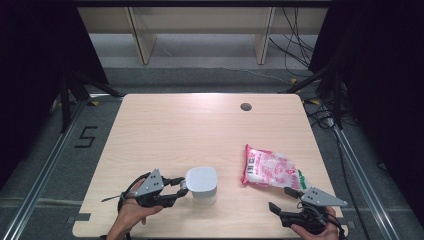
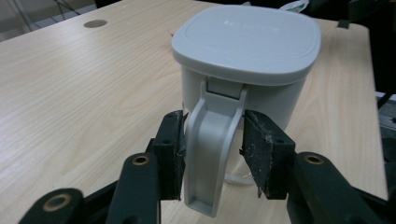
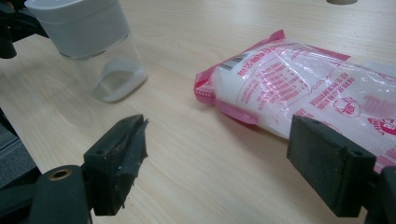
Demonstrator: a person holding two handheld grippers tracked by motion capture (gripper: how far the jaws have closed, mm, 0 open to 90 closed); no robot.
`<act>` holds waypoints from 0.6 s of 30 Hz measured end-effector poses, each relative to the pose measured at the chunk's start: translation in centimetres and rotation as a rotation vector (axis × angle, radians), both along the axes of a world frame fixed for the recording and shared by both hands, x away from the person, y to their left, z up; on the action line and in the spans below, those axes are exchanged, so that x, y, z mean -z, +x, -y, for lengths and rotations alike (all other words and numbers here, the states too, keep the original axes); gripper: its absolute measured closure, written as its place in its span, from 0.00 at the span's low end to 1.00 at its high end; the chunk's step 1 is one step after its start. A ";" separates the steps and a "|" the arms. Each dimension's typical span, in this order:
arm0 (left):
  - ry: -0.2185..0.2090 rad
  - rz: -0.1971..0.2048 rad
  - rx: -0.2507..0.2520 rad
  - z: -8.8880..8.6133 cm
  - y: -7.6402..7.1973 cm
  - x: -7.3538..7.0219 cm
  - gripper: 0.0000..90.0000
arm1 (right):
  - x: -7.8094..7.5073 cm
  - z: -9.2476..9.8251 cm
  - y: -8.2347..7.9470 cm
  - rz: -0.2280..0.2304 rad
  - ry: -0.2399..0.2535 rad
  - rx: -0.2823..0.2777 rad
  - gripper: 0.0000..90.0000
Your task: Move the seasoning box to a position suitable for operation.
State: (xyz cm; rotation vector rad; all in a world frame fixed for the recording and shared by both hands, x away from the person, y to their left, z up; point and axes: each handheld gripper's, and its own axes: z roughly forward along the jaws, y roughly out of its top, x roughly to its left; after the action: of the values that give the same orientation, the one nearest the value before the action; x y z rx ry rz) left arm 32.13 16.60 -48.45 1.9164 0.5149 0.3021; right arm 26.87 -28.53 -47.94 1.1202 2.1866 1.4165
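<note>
A white lidded container (image 1: 202, 184) with a clear lower body stands near the table's front edge; its grey lid (image 2: 247, 39) is closed, and it is also in the right gripper view (image 3: 88, 28). My left gripper (image 1: 181, 189) is at its left side, jaws either side of the curved grey handle (image 2: 210, 154). The pads sit close beside the handle, with a slim gap at the right one. A pink and white plastic bag (image 1: 270, 168) lies flat to the right. My right gripper (image 1: 281, 198) is open just in front of the bag (image 3: 303, 88), with nothing between its jaws.
The wooden table (image 1: 200, 125) has a round cable hole (image 1: 245, 106) at the back right. Both hands rest at the front edge. Beyond the table are shelf legs, loose cables and dark stands on the floor.
</note>
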 end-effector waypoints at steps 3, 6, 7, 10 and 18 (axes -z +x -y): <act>-0.014 -0.006 0.015 0.1 -0.1 -0.2 0.66 | -0.1 0.1 0.0 0.005 -0.002 0.004 0.23; -0.027 -0.004 0.045 0.3 -0.1 -0.3 0.68 | -0.1 0.0 -0.1 -0.013 0.005 -0.002 0.23; -0.040 -0.015 0.033 0.6 -0.3 -0.3 0.70 | -0.1 0.0 0.0 0.008 -0.006 0.004 0.23; -0.025 -0.003 0.047 1.0 -0.5 -0.4 0.72 | -0.1 0.0 -0.1 -0.011 0.006 -0.003 0.23; 0.010 0.025 -0.008 2.0 -0.3 -0.6 0.76 | -0.1 0.0 0.0 0.000 -0.003 0.003 0.23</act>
State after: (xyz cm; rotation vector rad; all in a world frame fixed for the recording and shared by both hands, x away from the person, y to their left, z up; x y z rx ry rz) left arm 31.86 14.60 -47.86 1.9186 0.5058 0.3339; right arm 26.86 -28.56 -47.86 1.1220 2.1847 1.4115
